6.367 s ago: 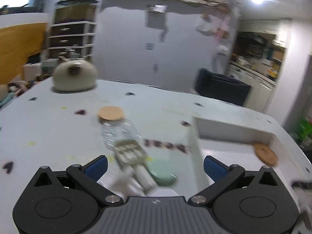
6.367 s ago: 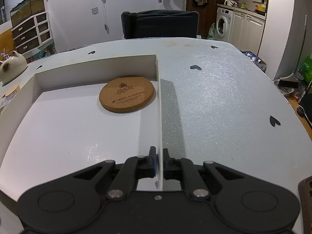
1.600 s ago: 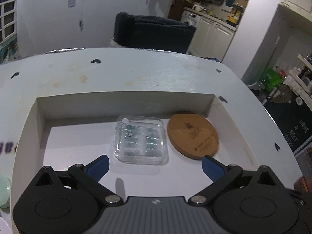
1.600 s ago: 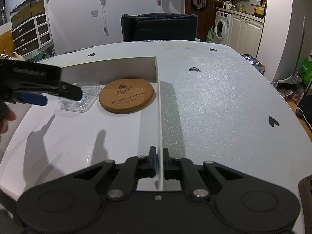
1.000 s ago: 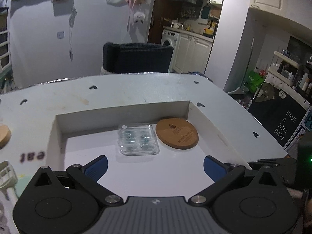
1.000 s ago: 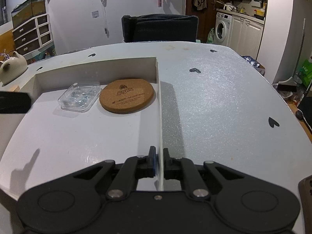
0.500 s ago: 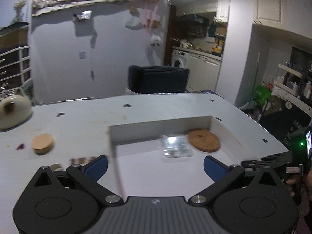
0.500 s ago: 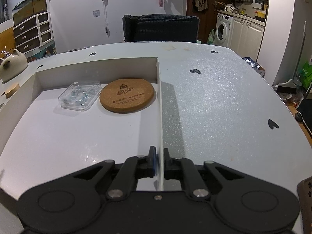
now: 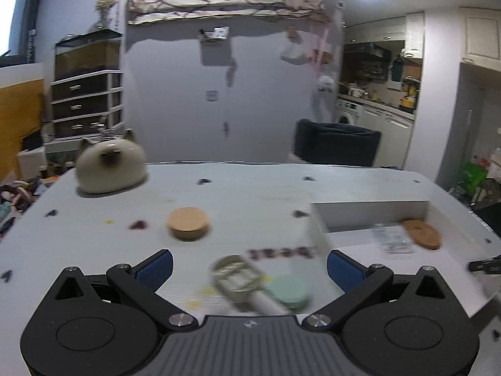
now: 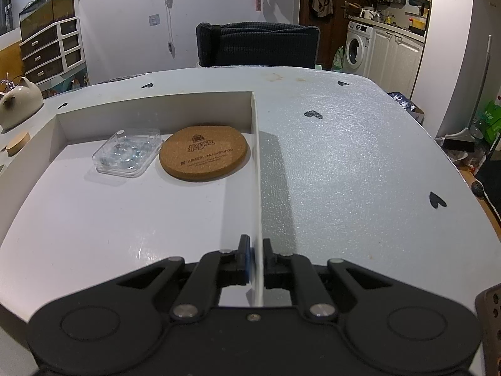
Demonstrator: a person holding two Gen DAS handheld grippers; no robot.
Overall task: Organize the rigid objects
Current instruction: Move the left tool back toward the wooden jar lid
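A white shallow box (image 10: 94,219) lies on the table. In it are a clear plastic case (image 10: 127,154) and a round cork coaster (image 10: 203,153), side by side at the far end. My right gripper (image 10: 256,260) is shut on the box's right wall (image 10: 257,169) near its front. My left gripper (image 9: 249,264) is open and empty above the table, left of the box (image 9: 353,235). Below and between its fingers lie a cream slotted tool with a white handle (image 9: 244,280) and a mint-green round lid (image 9: 289,291). A cork-topped jar (image 9: 188,227) sits farther out.
A cream cat-shaped teapot (image 9: 111,166) stands at the table's far left; it also shows in the right wrist view (image 10: 19,101). Black heart marks dot the tabletop. A dark chair (image 10: 258,45) stands behind the table. The table's right edge (image 10: 463,169) drops to the floor.
My left gripper has swung left, away from the box, and now faces the loose things on the table. The clear case stays in the box. My right gripper has not moved.
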